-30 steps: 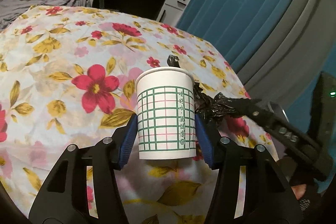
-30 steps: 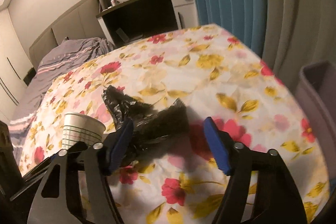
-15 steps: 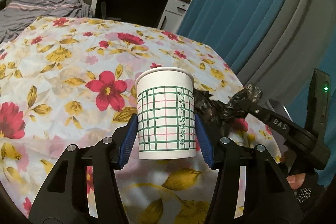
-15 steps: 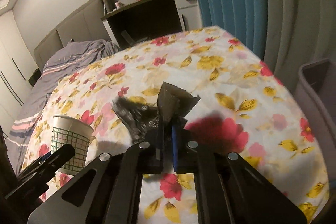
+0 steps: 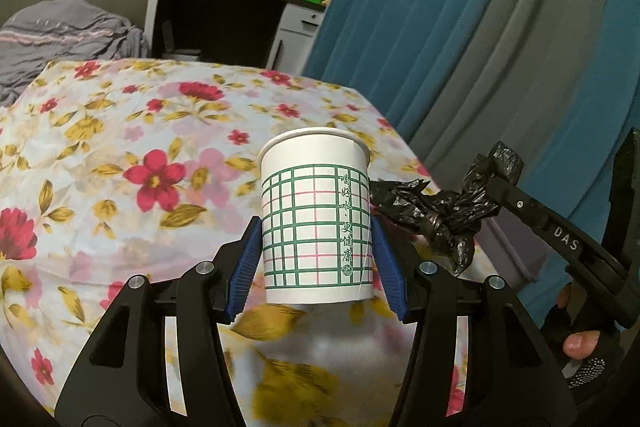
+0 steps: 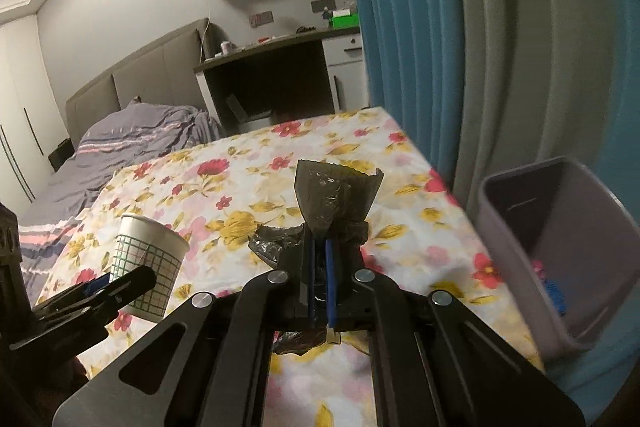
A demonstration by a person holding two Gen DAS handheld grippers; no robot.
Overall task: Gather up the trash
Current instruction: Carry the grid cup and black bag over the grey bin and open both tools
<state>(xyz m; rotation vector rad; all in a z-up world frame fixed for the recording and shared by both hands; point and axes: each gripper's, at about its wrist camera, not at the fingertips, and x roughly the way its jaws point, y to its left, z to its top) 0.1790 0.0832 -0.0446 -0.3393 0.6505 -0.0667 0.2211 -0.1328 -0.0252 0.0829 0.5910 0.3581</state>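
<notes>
While left gripper clamps paper cup, right gripper pinches black bag.

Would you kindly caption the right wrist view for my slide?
Right tongs clamp crumpled black plastic bag above floral bedspread, grey bin alongside.

Left claw: blue pads clamped on both sides of paper cup, cup upright, lifted clear. Right claw: pads nearly together, pinching black plastic bag. Seen from left wrist, right claw enters at 3 o'clock; gloved hand at 4 o'clock grips handle.
</notes>
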